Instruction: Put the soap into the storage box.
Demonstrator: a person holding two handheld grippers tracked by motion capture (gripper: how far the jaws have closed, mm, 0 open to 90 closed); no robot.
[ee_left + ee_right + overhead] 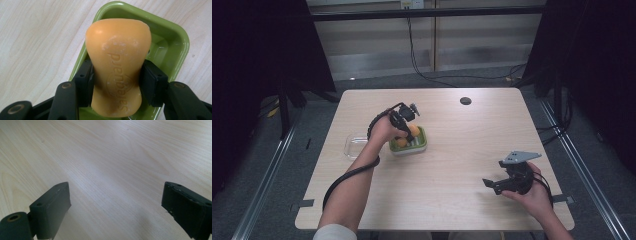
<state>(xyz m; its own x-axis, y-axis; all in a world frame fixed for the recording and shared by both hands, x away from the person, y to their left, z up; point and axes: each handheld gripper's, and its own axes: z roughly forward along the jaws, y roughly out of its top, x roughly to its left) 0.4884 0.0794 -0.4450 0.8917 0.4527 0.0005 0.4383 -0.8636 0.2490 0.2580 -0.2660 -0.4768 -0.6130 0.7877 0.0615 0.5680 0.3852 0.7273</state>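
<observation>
The orange soap bar [117,65] is pinched at its narrow waist by the left gripper [117,85] over the green soap dish [175,37], seemingly for placing or lifting, while the right gripper [115,205] is held spread and idle above the table [105,157].

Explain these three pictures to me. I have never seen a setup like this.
No robot here: a person at a wooden table holds a hand-worked two-jaw gripper in each hand. One picture looks down from above; the other two come from cameras riding on the grippers, looking along their black jaws. The left gripper is shut on an orange soap bar, holding it over a green soap dish. A clear lid or tray lies beside the dish. The right gripper is open, with nothing between its jaws, above bare table near the person.
</observation>
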